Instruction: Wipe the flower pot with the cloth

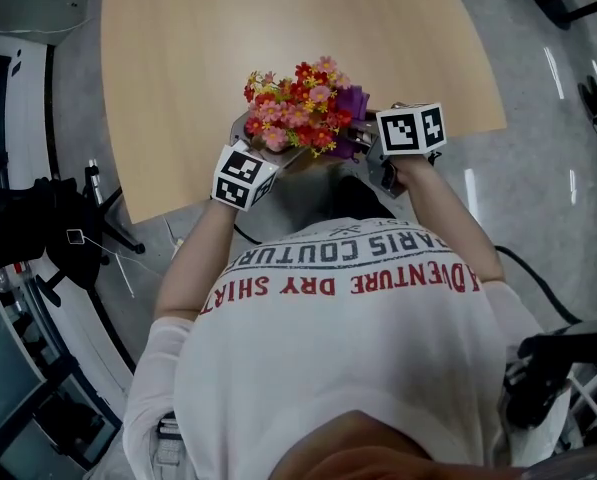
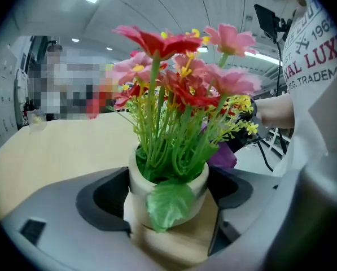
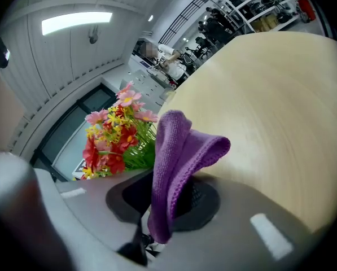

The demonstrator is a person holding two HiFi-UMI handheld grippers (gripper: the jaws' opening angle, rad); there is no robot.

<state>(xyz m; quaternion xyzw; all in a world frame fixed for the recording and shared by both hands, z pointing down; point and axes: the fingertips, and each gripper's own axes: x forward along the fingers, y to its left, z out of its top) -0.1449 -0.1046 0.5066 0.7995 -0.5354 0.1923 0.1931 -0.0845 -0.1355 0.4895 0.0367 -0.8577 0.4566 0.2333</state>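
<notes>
Left gripper (image 2: 169, 199) jaws are spread wide and clamped on both sides of the pot (image 2: 139, 196), low centre of the left gripper view. Leaf hangs over its front, flowers (image 2: 179, 89) fan above. Resting or lifted: cannot tell.

Right gripper (image 3: 171, 199) jaws pinch the purple cloth (image 3: 179, 151), folded flap sticking up past the tips. Cloth sits just right of the flowers in the head view, close to the pot's far side; contact unclear.

No wiped patch shows. Judged: both grips set, wiping itself mostly or wholly left.

Pot is near the table (image 1: 278, 28) edge closest to the person, centre of the head view. Bare wood fills the frame above, so there's room forward. Torso crowds from below, and the overhanging blooms may snag the cloth.
</notes>
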